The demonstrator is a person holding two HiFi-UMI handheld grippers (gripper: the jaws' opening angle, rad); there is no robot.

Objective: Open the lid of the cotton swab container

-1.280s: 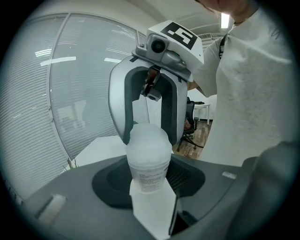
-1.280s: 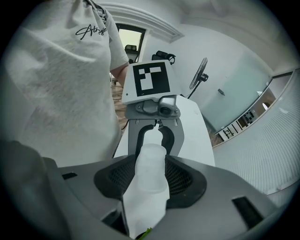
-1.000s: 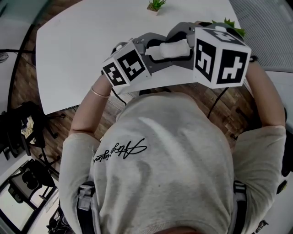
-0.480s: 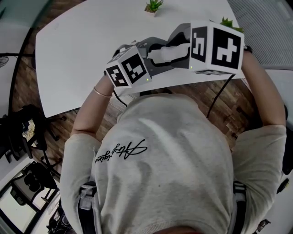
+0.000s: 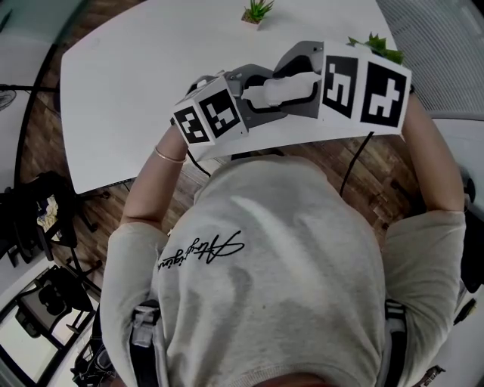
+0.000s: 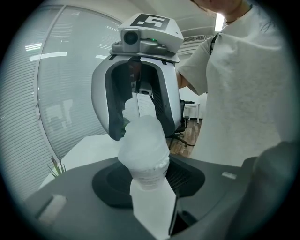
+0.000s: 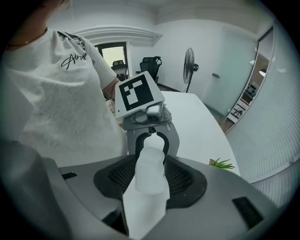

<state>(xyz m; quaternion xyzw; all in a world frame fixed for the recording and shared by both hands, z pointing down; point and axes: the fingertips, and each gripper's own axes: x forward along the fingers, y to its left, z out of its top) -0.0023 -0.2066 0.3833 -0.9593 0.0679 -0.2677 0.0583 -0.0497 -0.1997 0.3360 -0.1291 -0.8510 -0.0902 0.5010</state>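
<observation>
The cotton swab container (image 5: 278, 88), a frosted white tube, hangs in the air over the near edge of the white table (image 5: 136, 68). My two grippers face each other and each grips one end of it. The left gripper (image 5: 255, 97) holds the end with a ribbed ring, where the container (image 6: 143, 149) fills the space between its jaws. The right gripper (image 5: 304, 82) closes on the other end of the container (image 7: 150, 168). From each gripper view the opposite gripper sits right behind the tube. I cannot tell which end is the lid.
Two small potted plants (image 5: 257, 9) (image 5: 376, 41) stand at the table's far side. The person's torso is close behind both grippers. Dark chairs (image 5: 38, 212) sit on the wood floor at the left. A standing fan (image 7: 189, 68) is across the room.
The right gripper has rolled about its own axis, so its marker cube now shows other faces. The left gripper and the container have stayed almost in place.
</observation>
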